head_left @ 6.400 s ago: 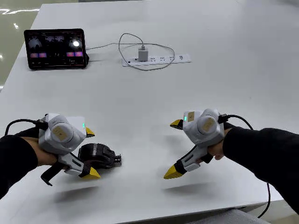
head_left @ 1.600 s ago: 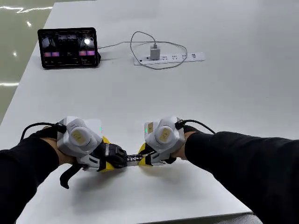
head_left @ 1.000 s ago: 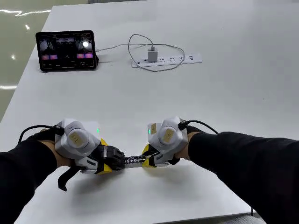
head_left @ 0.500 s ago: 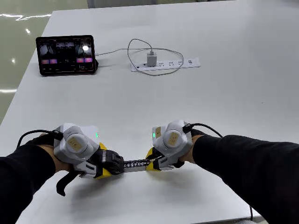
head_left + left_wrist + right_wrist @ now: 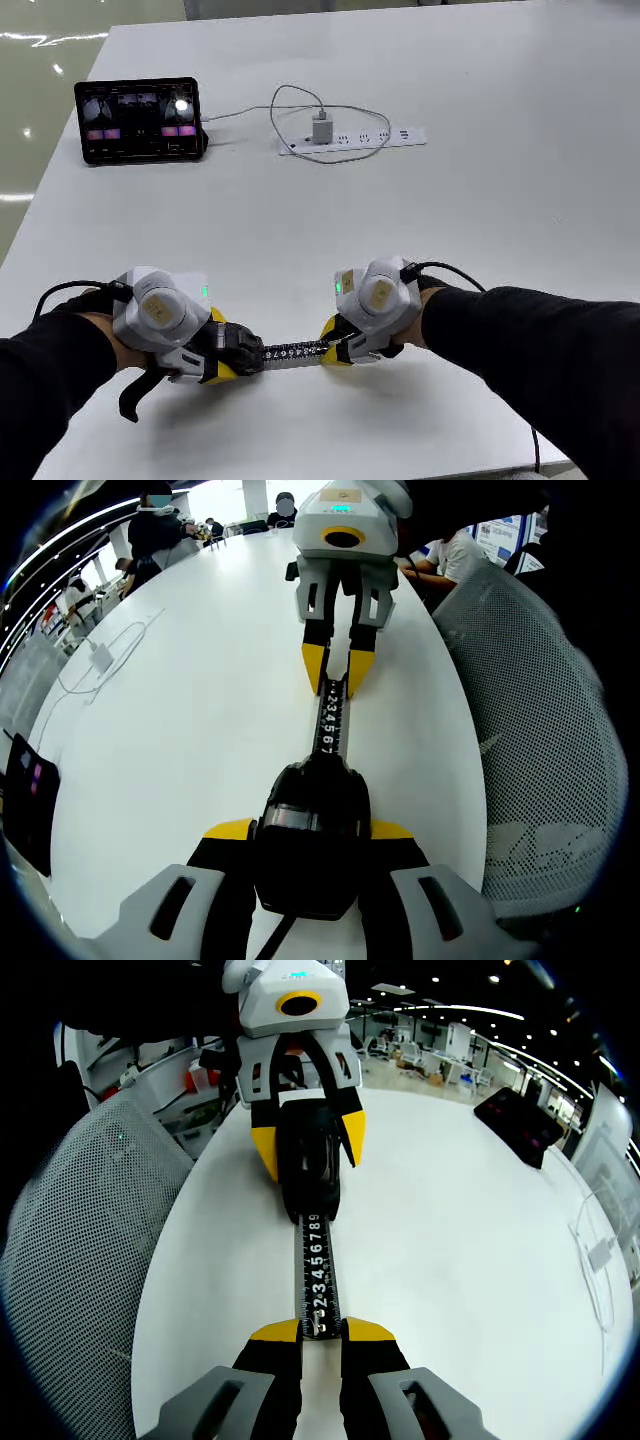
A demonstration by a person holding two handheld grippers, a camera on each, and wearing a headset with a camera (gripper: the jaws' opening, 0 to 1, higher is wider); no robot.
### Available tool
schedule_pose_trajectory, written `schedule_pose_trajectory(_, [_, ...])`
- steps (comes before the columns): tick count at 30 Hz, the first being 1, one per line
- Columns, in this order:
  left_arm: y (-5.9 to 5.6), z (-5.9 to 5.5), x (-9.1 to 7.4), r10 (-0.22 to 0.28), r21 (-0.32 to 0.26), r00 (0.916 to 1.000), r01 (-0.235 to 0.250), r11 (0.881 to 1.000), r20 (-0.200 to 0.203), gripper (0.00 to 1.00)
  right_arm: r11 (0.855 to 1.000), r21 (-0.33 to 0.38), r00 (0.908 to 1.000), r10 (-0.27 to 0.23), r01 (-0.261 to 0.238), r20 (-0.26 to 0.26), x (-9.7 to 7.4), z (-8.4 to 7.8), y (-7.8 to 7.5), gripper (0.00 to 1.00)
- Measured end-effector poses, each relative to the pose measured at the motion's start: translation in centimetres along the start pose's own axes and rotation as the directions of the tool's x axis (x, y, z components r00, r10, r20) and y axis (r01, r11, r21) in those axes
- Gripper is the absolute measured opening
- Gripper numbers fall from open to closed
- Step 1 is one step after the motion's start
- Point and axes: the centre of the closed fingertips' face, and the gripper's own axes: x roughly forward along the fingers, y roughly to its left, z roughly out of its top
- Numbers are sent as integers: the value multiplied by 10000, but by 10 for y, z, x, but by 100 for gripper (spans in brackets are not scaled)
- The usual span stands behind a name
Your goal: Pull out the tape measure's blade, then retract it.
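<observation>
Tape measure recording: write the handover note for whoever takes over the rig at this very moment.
Left gripper: shut on the tape measure case, near the front edge of the table.
Right gripper: shut on the blade at its tip, facing the left gripper.
Done: the blade is partly out and runs straight between the two grippers, with printed numerals up to 9 exposed.
Left: pull further if more length is wanted, then guide the blade back into the case and release.
</observation>
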Motion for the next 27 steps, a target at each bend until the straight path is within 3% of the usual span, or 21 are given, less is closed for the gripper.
schedule_pose_trajectory(27, [0,0,0,20,3,10000,-20,10000,-33,34,9997,229,9998,-117,120,-130,-17,-22,-3,10])
